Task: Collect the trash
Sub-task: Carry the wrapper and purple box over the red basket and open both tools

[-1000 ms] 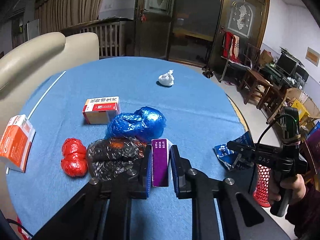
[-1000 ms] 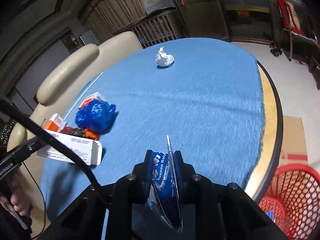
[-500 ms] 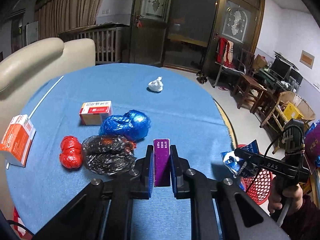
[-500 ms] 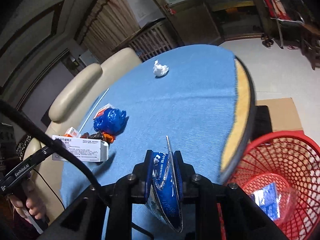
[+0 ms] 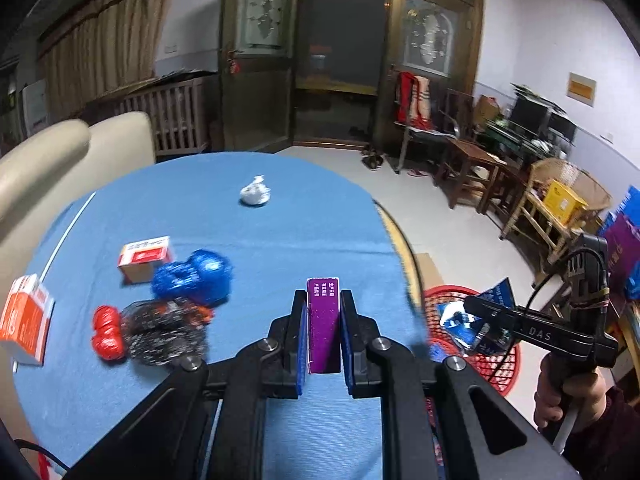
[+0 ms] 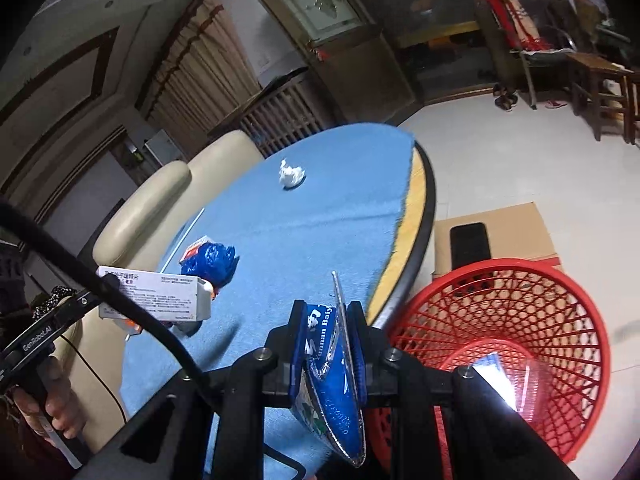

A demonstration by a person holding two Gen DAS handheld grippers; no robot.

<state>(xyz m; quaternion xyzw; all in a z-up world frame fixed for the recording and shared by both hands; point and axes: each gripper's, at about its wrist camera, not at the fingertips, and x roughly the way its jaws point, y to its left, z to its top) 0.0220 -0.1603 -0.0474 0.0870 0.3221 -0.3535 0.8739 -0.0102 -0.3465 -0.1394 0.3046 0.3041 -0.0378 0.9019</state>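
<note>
My left gripper (image 5: 323, 312) is shut on a purple and white carton (image 5: 323, 328), held above the blue table (image 5: 280, 240) near its right edge; the carton also shows in the right wrist view (image 6: 154, 294). My right gripper (image 6: 326, 320) is shut on a blue foil wrapper (image 6: 332, 380), held beside the table edge, near a red mesh basket (image 6: 520, 320) on the floor. The basket (image 5: 496, 364) and the right gripper (image 5: 472, 308) also show in the left wrist view.
On the table lie a white crumpled paper (image 5: 255, 194), a red-and-white box (image 5: 145, 258), a blue bag (image 5: 196, 278), a black bag (image 5: 164, 330), a red bag (image 5: 106, 332) and an orange box (image 5: 24, 318). A beige sofa (image 5: 60, 156) is left. A cardboard box (image 6: 496, 232) is behind the basket.
Both grippers have lifted and moved right with their loads. The right gripper has gone from over the table to the table edge beside the red basket.
</note>
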